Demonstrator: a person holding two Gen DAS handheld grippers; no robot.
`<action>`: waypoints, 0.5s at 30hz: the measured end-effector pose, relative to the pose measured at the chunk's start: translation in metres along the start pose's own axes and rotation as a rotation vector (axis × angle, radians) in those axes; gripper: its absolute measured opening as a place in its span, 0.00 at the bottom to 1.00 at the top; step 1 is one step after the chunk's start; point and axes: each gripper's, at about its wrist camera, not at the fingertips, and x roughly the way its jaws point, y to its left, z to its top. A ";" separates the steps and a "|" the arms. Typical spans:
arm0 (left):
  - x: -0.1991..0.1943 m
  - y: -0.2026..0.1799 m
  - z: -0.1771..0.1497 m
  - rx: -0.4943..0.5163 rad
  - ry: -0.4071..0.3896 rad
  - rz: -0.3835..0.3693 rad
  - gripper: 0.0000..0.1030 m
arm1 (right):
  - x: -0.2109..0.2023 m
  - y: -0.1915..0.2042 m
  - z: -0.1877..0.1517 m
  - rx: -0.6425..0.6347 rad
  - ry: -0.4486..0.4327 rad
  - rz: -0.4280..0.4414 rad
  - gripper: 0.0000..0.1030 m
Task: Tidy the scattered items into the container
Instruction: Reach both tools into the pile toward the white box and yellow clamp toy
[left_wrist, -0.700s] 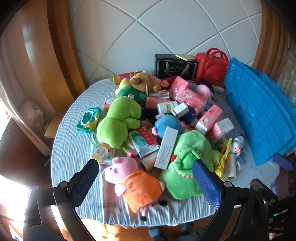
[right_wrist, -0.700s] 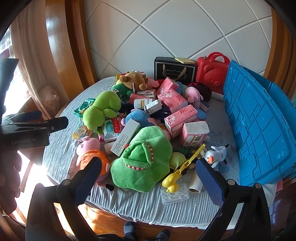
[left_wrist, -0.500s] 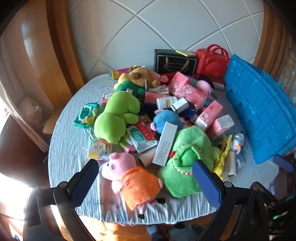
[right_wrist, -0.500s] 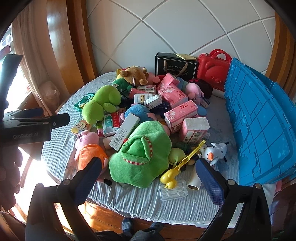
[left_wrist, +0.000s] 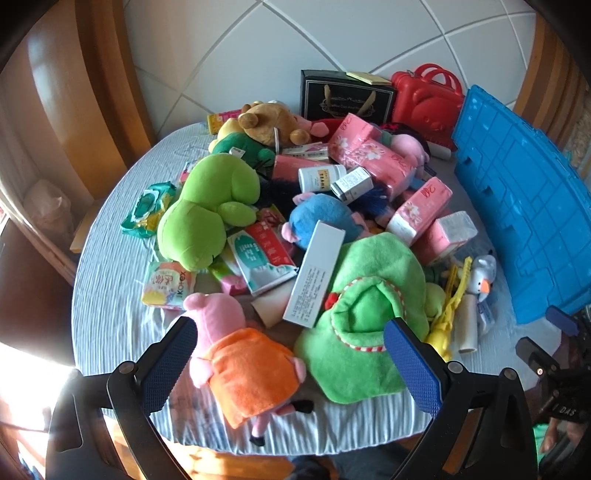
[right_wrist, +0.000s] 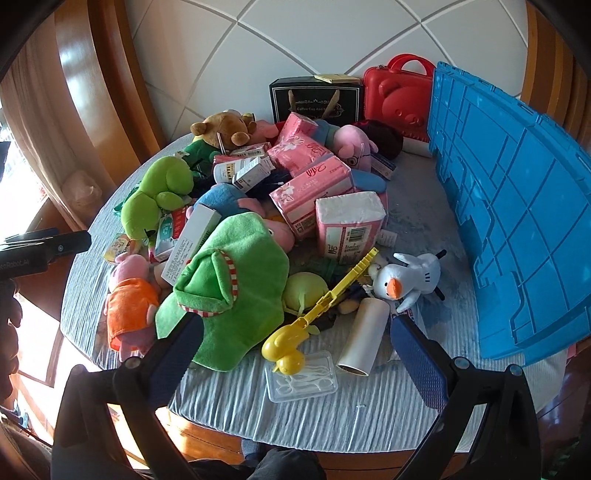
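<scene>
**Cluttered round desk, both grippers spread wide and empty**

A round desk (right_wrist: 424, 206) under a pale blue ribbed cloth stands against a white wall with diagonal seams, flanked by curved wood panels. The left hand-held gripper (left_wrist: 291, 363) hovers, fingers apart, over a pig plush in an orange dress (left_wrist: 243, 354). The right hand-held gripper (right_wrist: 295, 363), likewise apart, hangs above a yellow duck-headed grabber (right_wrist: 317, 306), a clear plastic case (right_wrist: 301, 376) and a white roll (right_wrist: 364, 334). The blue container (right_wrist: 517, 221) stands to its right, beyond the heap.

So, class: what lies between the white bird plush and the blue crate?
In the right wrist view, only bare tablecloth separates the white bird plush from the blue crate; nothing else lies on that stretch.
</scene>
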 end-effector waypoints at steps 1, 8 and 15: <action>0.009 -0.005 0.000 0.002 0.013 0.012 0.99 | 0.005 -0.008 -0.001 0.002 0.008 -0.001 1.00; 0.055 -0.030 0.005 -0.010 0.070 0.050 0.99 | 0.047 -0.050 -0.009 0.007 0.082 0.004 1.00; 0.105 -0.028 0.009 -0.067 0.125 0.074 0.91 | 0.076 -0.063 -0.005 -0.011 0.140 0.022 1.00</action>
